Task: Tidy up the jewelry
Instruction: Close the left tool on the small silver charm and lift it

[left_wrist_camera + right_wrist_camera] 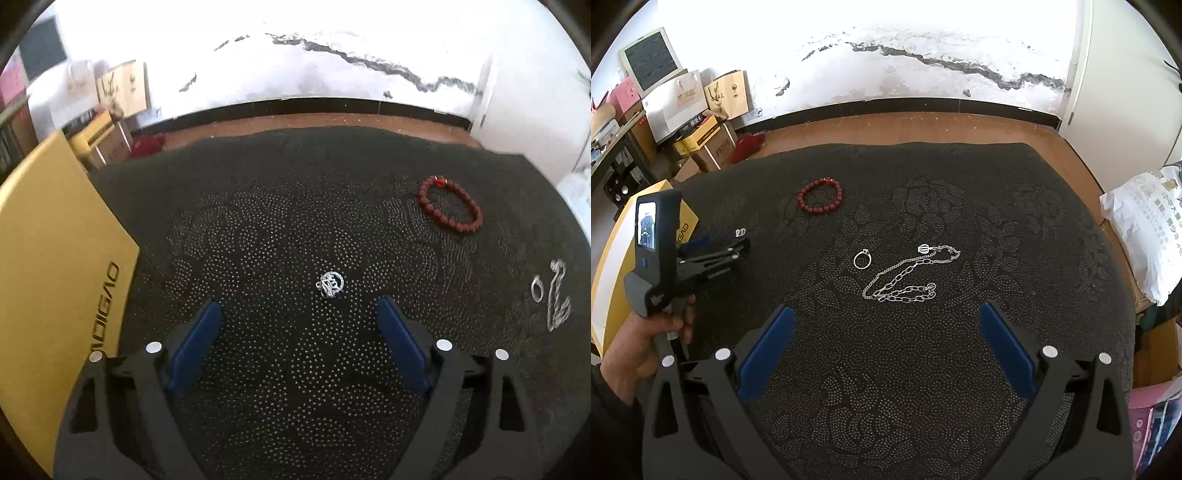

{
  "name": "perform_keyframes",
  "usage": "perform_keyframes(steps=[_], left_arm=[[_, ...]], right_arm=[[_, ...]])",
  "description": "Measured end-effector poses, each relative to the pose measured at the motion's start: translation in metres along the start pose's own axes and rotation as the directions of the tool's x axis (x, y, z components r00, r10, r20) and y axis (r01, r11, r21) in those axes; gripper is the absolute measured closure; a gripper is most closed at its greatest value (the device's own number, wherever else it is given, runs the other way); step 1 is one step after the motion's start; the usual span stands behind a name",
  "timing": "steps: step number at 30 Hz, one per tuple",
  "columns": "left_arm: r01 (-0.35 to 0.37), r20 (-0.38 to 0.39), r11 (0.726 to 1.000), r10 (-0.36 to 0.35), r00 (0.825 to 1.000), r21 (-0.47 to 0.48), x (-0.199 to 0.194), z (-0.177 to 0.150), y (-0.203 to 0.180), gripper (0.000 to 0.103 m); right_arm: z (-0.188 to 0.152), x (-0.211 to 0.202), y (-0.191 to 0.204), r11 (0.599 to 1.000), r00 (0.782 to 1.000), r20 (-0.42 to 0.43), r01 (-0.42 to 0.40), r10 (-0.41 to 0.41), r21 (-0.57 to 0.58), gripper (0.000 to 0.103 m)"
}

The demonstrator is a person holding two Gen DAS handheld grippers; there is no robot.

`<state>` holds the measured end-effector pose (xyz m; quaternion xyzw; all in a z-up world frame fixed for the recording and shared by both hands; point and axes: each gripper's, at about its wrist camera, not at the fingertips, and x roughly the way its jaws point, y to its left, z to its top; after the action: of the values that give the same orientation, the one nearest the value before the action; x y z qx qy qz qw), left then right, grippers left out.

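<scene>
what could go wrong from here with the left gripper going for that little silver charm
1. The silver charm is tiny and lies flat on the dotted black mat; the open left gripper with its broad blue pads might press it into the cloth or slip off it.
2. The silver chain lies in loose loops beside the ring, so lifting the chain could perhaps drag the ring.

Bright daylight overexposes the far wall [314, 74] (left view slightly blurred), and fisheye distortion bends both frames' edges.
</scene>
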<state>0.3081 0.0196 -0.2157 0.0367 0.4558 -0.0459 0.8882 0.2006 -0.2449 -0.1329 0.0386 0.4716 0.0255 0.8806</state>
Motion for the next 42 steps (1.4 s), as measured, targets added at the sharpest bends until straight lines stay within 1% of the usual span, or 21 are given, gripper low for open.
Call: perform_keyframes(steps=[1, 2, 3, 4, 7, 9, 10, 11, 14, 16, 18, 21, 23, 26, 27, 29, 31, 34, 37, 40, 42], left_arm=[[-0.001, 0.010, 1.000, 0.001, 1.000, 0.021, 0.000, 0.000, -0.002, 0.022], [0.010, 0.022, 0.999, -0.011, 1.000, 0.037, 0.000, 0.002, -0.004, 0.036], [0.029, 0.035, 0.998, -0.031, 0.999, 0.051, -0.001, 0.003, -0.007, 0.041], [0.036, 0.041, 0.997, -0.039, 0.998, 0.065, -0.001, 0.004, -0.009, 0.055], [0.051, 0.048, 0.995, -0.055, 0.997, 0.082, 0.000, 0.008, -0.012, 0.064], [0.042, 0.051, 0.997, -0.046, 0.998, 0.069, 0.000, 0.009, -0.010, 0.074], [0.031, 0.051, 0.997, -0.034, 0.998, 0.064, 0.001, 0.009, -0.010, 0.084], [0.014, 0.050, 0.998, -0.018, 0.999, 0.068, 0.001, 0.009, -0.008, 0.089], [0.023, 0.049, 0.997, -0.027, 0.998, 0.073, -0.001, 0.009, -0.007, 0.089], [0.043, 0.049, 0.995, -0.048, 0.998, 0.088, -0.003, 0.008, -0.009, 0.089], [0.044, 0.053, 0.993, -0.050, 0.997, 0.106, -0.005, 0.007, -0.013, 0.089], [0.037, 0.069, 0.995, -0.043, 0.997, 0.091, -0.014, 0.007, -0.012, 0.089], [0.041, 0.086, 0.997, -0.047, 0.995, 0.072, -0.028, 0.007, -0.010, 0.089], [0.052, 0.127, 0.996, -0.061, 0.990, 0.070, -0.059, 0.007, -0.012, 0.089], [0.053, 0.132, 0.995, -0.064, 0.989, 0.085, -0.074, 0.002, -0.015, 0.089], [0.070, 0.136, 0.994, -0.081, 0.987, 0.087, -0.090, -0.007, -0.016, 0.089], [0.102, 0.117, 0.991, -0.112, 0.987, 0.092, -0.103, -0.020, -0.017, 0.089], [0.097, 0.100, 0.986, -0.112, 0.989, 0.137, -0.113, -0.036, -0.028, 0.089], [0.115, 0.081, 0.979, -0.130, 0.988, 0.166, -0.115, -0.043, -0.037, 0.089], [0.130, 0.051, 0.980, -0.139, 0.989, 0.150, -0.111, -0.040, -0.041, 0.089], [0.143, 0.033, 0.982, -0.148, 0.988, 0.123, -0.108, -0.041, -0.041, 0.089]], right_arm=[[0.000, 0.001, 0.000, 1.000, 1.000, 0.000, 0.002, -0.002, 0.000, 0.006], [0.000, 0.002, 0.000, 1.000, 1.000, -0.002, 0.002, -0.002, -0.001, 0.006], [0.000, 0.002, 0.000, 1.000, 1.000, -0.004, 0.001, -0.001, -0.001, 0.006], [0.000, 0.003, 0.000, 1.000, 1.000, -0.004, 0.001, -0.001, -0.001, 0.006], [0.000, 0.004, -0.001, 1.000, 1.000, -0.007, 0.002, -0.002, 0.002, 0.006], [0.001, 0.003, -0.002, 1.000, 1.000, -0.005, 0.002, -0.002, 0.008, 0.006], [0.001, 0.003, -0.003, 1.000, 1.000, -0.004, 0.003, -0.003, 0.009, 0.006], [0.002, 0.003, -0.003, 1.000, 1.000, -0.003, 0.003, -0.003, 0.010, 0.006], [0.001, 0.004, -0.002, 1.000, 1.000, -0.003, 0.001, -0.001, 0.005, 0.006], [0.001, 0.005, -0.002, 1.000, 1.000, -0.005, 0.002, -0.002, 0.004, 0.006], [0.002, 0.005, -0.002, 1.000, 1.000, -0.006, 0.003, -0.003, 0.007, 0.006], [0.002, 0.004, -0.002, 1.000, 1.000, -0.001, 0.002, -0.002, 0.008, 0.006], [0.001, 0.005, -0.004, 1.000, 1.000, -0.005, 0.000, 0.000, 0.008, 0.006], [0.000, 0.010, -0.008, 1.000, 1.000, -0.016, 0.008, -0.008, 0.003, 0.006], [-0.001, 0.013, -0.008, 1.000, 1.000, -0.023, 0.007, -0.007, -0.002, 0.006], [-0.003, 0.016, -0.010, 1.000, 0.999, -0.031, 0.016, -0.016, -0.010, 0.006], [-0.006, 0.019, -0.012, 1.000, 0.999, -0.040, 0.012, -0.013, -0.022, 0.006], [-0.010, 0.023, -0.017, 0.999, 0.999, -0.043, 0.009, -0.011, -0.043, 0.006], [-0.014, 0.035, -0.024, 0.999, 0.997, -0.067, 0.024, -0.027, -0.047, 0.006], [-0.015, 0.057, -0.030, 0.999, 0.993, -0.112, 0.040, -0.043, -0.030, 0.006], [-0.015, 0.070, -0.030, 0.998, 0.990, -0.130, 0.046, -0.050, -0.038, 0.006]])
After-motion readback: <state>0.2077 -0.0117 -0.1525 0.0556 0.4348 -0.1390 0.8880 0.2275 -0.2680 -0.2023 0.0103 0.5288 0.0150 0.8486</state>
